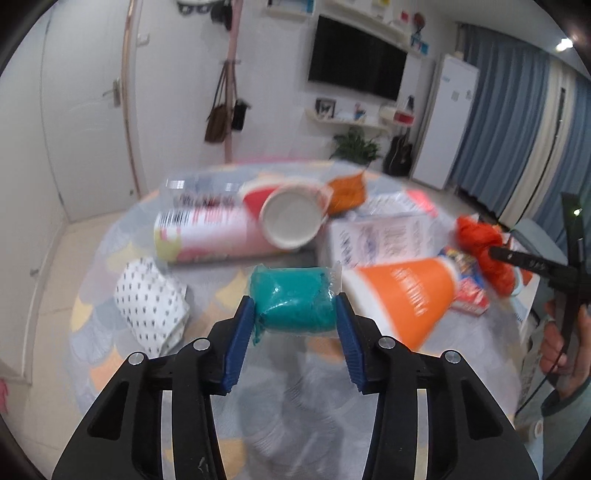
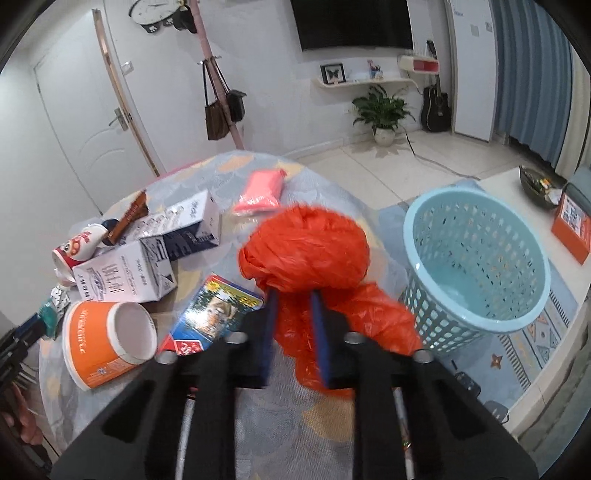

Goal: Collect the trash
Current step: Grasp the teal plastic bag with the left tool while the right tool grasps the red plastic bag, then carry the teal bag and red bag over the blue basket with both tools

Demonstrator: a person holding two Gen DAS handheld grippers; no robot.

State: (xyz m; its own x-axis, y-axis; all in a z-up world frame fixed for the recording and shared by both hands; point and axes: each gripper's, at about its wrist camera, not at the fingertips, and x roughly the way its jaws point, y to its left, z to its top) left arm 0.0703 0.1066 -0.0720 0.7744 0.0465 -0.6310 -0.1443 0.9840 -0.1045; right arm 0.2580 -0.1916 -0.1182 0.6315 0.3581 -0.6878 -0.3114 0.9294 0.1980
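Holding — left tongs (image 1: 295,317): one teal packet (image 1: 293,301) | right tongs (image 2: 295,299): one orange bag (image 2: 306,251)

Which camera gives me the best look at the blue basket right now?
The right wrist view. The blue basket sits whole and in focus on the floor beside the table, its inside visible, just right of the red plastic bag held by the right hand-held gripper. The left wrist view does not show the basket at all.

A black television (image 2: 354,22) hung on the white wall. Below it ran a shelf (image 2: 364,82), then a potted plant (image 2: 382,110) on the pale tiled floor; right of it, a guitar (image 2: 436,105) and blue curtains (image 2: 532,74).
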